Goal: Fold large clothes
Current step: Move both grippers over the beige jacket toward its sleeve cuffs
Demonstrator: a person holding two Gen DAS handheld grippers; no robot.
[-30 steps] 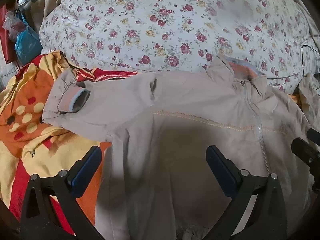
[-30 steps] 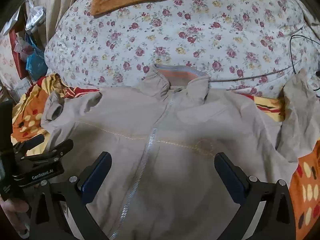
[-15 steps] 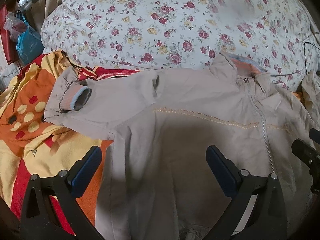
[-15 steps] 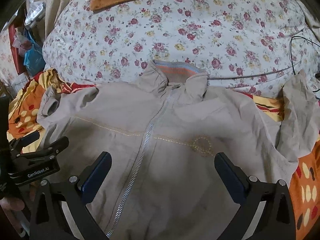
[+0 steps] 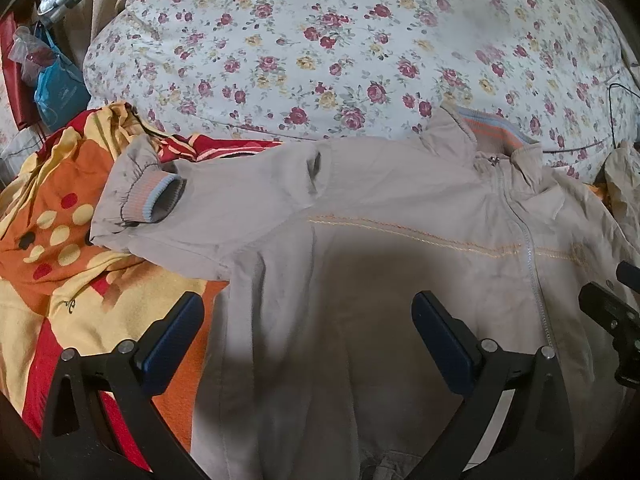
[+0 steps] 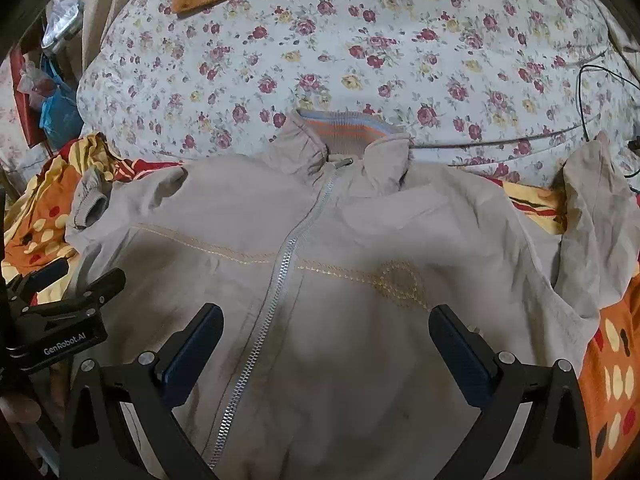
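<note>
Both tongs were spread wide and empty, the left tongs (image 5: 308,340) and right tongs (image 6: 326,344) hovering over the lower half of the beige zip-up jacket (image 6: 320,280). It lay front-up and zipped on the bed, across an orange-and-yellow dotted blanket (image 5: 60,240) below a floral quilt (image 6: 360,60). Far as I could tell, no fold was made yet: left sleeve (image 5: 192,204) bunched outward, right sleeve (image 6: 600,232) flopped aside. Bags (image 5: 56,92) cluttered the room's left edge.
</note>
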